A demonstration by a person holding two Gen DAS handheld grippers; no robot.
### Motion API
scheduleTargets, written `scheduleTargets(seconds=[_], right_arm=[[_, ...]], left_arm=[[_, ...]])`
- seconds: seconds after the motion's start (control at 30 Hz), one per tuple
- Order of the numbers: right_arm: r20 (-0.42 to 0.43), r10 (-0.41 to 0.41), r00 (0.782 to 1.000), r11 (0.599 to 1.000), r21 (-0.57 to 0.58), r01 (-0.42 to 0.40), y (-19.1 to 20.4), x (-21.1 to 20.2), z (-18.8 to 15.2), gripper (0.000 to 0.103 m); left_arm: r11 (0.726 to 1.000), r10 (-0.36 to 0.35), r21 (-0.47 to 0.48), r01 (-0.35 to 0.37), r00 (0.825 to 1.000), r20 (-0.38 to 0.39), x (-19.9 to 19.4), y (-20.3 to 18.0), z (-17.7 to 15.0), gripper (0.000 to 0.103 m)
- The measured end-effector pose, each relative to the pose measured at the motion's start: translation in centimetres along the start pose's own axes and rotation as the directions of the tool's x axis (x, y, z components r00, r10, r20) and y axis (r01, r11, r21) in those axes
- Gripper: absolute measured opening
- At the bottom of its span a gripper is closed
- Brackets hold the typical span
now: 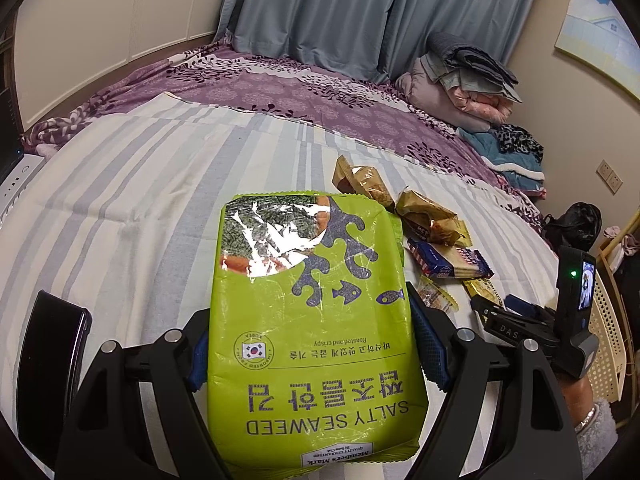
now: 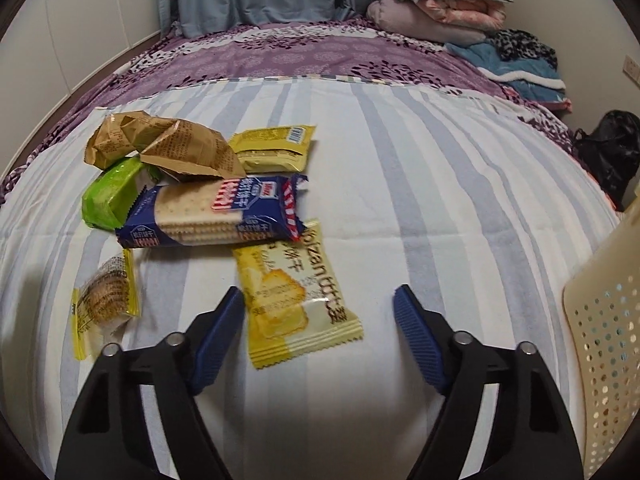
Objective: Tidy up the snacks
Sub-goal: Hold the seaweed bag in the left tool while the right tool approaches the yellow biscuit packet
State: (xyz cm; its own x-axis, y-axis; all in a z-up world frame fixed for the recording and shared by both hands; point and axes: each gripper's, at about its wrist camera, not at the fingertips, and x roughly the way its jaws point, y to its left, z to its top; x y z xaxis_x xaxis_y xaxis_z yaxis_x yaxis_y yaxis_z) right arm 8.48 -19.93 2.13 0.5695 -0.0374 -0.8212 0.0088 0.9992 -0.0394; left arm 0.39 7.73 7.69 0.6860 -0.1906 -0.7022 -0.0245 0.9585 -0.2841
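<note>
A large green seaweed pack (image 1: 312,320) sits between the blue pads of my left gripper (image 1: 314,352), which is shut on its two sides just over the striped sheet. In the right wrist view my right gripper (image 2: 319,294) stands open over a yellow biscuit packet (image 2: 292,300). Its left finger is at the packet's edge and its right finger is well clear. Behind the packet lie a blue cracker pack (image 2: 216,212), a small green packet (image 2: 112,196), brown wrappers (image 2: 160,144), a small yellow packet (image 2: 272,148) and a clear-and-yellow biscuit packet (image 2: 104,304).
Everything lies on a bed with a striped sheet (image 2: 440,200) over a purple cover. A cream perforated basket (image 2: 604,340) stands at the right edge. Folded bedding (image 2: 432,8) and a black bag (image 2: 612,152) are at the back right. A black flat object (image 1: 52,360) is at the left.
</note>
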Motion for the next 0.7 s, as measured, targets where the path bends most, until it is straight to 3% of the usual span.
scheduleTargets(seconds=[0.2, 0.4, 0.7], right_arm=[[0.011, 0.053, 0.999, 0.998, -0.033, -0.053, 0.3, -0.1, 0.3, 0.048], [0.014, 0.103, 0.995, 0.995, -0.002, -0.103, -0.5, -1.2, -0.4, 0.045], [0.093, 0.150, 0.984, 0.988, 0.017, -0.152, -1.5, -5.4, -1.2, 0.045]], left_arm=[[1.000, 0.011, -0.004, -0.011, 1.000, 0.009, -0.5, 0.3, 0.4, 0.080], [1.000, 0.008, 0.015, -0.008, 1.000, 0.016, -0.9, -0.6, 0.4, 0.080], [0.998, -0.009, 0.060, 0.007, 1.000, 0.023, -1.4, -2.6, 0.8, 0.080]])
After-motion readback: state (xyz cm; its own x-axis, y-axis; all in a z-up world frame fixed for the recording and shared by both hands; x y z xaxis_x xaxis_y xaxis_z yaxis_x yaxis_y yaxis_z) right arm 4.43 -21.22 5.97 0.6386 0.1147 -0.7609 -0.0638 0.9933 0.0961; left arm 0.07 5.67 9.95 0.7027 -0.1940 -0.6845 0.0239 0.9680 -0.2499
